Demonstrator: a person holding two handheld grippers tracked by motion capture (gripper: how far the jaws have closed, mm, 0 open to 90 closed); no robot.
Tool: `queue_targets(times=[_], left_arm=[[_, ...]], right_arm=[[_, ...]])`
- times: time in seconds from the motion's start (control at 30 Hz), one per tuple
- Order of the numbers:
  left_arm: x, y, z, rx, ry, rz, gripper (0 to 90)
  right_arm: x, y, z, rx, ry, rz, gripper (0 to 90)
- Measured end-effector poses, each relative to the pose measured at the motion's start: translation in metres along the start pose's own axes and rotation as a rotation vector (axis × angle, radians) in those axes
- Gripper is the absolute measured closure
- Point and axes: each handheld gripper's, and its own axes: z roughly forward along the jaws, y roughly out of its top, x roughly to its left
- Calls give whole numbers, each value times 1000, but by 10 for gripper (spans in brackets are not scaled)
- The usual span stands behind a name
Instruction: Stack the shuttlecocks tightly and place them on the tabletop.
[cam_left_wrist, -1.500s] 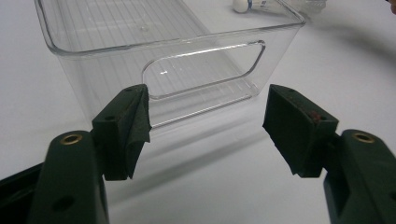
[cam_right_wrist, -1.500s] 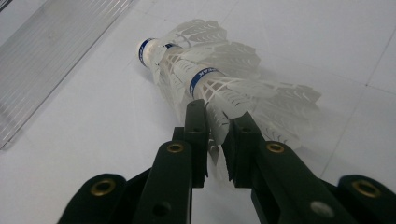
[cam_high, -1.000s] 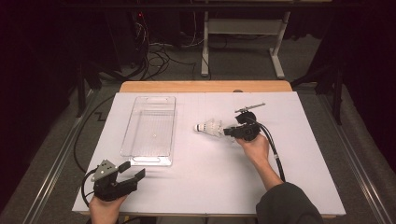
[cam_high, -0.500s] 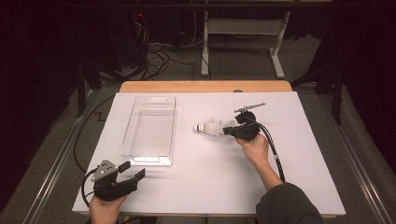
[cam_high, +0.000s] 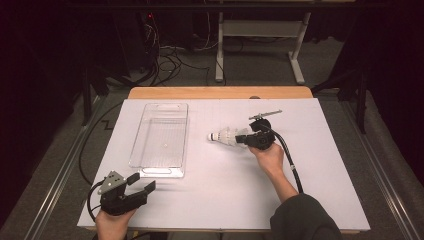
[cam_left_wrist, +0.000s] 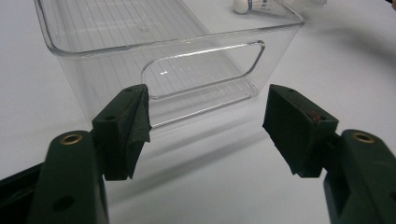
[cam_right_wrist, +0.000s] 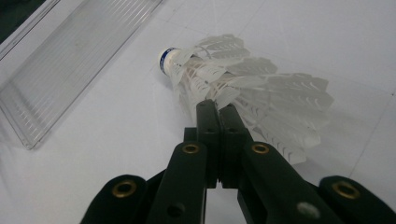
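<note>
A white feathered shuttlecock (cam_high: 224, 136) lies on its side right of the table's middle, its blue-banded cork pointing left. My right gripper (cam_high: 245, 138) is shut on the edge of its feather skirt. In the right gripper view the two jaws are pressed together (cam_right_wrist: 218, 109) among the shuttlecock's (cam_right_wrist: 243, 79) feathers. A clear plastic bin (cam_high: 159, 172) stands empty left of centre. My left gripper (cam_high: 141, 182) rests near the front left corner, open, with nothing between its jaws. In the left gripper view it (cam_left_wrist: 208, 121) faces the bin's handle end (cam_left_wrist: 163, 42), with the shuttlecock (cam_left_wrist: 252, 4) beyond.
The white sheet (cam_high: 225, 200) covers the table, with a strip of wood (cam_high: 220, 93) showing along the far edge. Cables and a metal desk frame (cam_high: 260, 30) sit on the floor beyond. The right gripper's cable (cam_high: 292, 165) trails along the person's forearm.
</note>
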Motion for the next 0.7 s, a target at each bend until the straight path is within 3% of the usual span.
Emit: queue_targets(times=[0.33,0.7], left_arm=[[0,0,0,0,0,0,324],[0,0,0,1,0,1,325]], right_arm=[[-3,-1,3,5,-4,6,898],[-6,-1,-2,24,-51,0,844]])
